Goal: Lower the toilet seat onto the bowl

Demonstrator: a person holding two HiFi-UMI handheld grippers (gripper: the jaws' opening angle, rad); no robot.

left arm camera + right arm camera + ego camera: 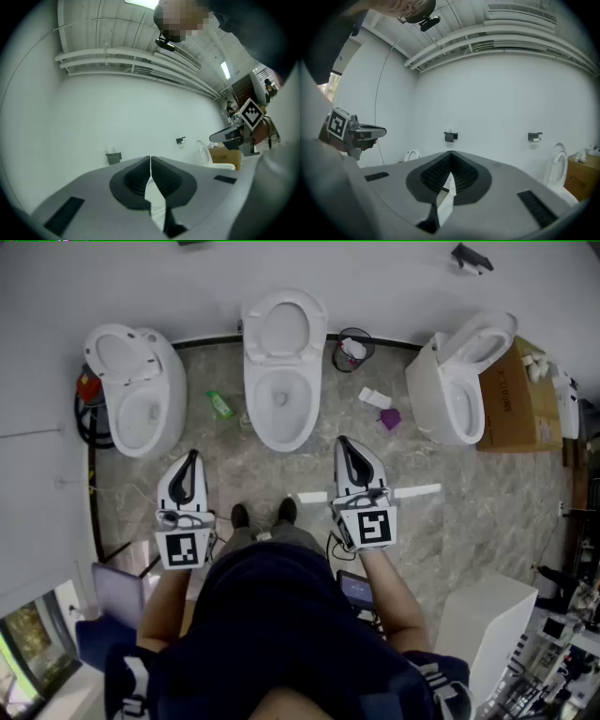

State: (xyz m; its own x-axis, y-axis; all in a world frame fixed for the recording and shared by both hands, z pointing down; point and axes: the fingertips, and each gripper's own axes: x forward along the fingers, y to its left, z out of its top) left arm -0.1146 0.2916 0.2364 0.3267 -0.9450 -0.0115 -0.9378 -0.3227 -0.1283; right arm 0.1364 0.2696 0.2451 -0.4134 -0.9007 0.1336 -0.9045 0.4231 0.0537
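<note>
Left hand-held gripper (192,460) and right hand-held gripper (343,444) are both pressed together on nothing, level, flanking the middle bowl (281,440) and short of it. The toilet seat (317,322) stands raised behind that bowl. It is probably rigid, smooth hinged plastic: hook its top rim and ease it down.

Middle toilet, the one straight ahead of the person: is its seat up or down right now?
Up. In the head view the seat stands raised behind the bowl, whose inside is fully exposed.
</note>
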